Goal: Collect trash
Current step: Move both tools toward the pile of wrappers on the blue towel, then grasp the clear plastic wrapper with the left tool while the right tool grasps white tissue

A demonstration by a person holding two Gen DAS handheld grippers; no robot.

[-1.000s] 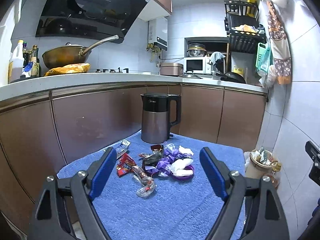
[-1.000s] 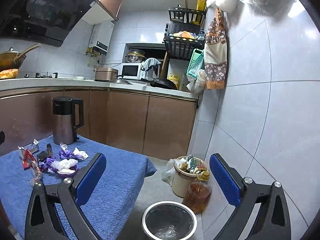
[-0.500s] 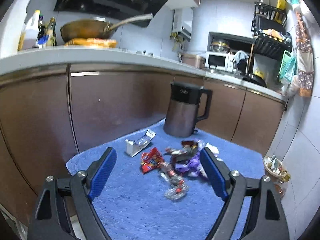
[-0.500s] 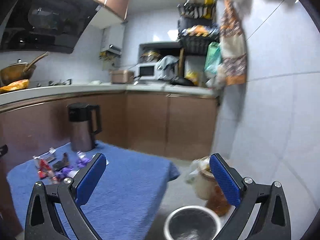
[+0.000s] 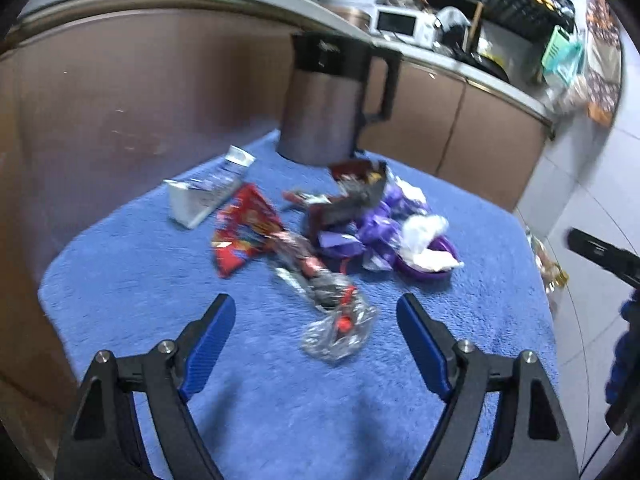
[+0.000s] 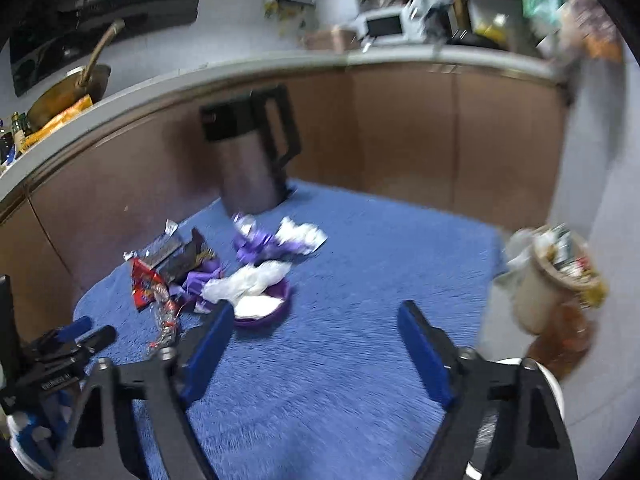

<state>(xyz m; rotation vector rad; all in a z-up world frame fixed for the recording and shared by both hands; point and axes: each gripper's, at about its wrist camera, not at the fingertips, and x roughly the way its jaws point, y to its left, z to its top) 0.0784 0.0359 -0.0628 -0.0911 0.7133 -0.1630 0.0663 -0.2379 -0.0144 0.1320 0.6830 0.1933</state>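
A pile of trash lies on the blue towel-covered table: a red wrapper, a white packet, a dark wrapper, purple wrappers and white tissue in a purple dish. A crumpled clear wrapper lies nearest, just ahead of my left gripper, whose jaws are closing slightly with nothing pressed between them. My right gripper hangs over bare towel right of the dish, its jaws closing on nothing. The left gripper's body shows at lower left of the right wrist view.
A steel and black kettle stands behind the pile. Brown cabinets wall the far side. On the floor to the right stand an overflowing small bin and an amber bottle. A wok sits on the counter.
Both grippers dropped and tilted down toward the table. The right one swung left from the floor bins to the trash pile, and its jaws narrowed. The pile now looms closer to the left gripper.
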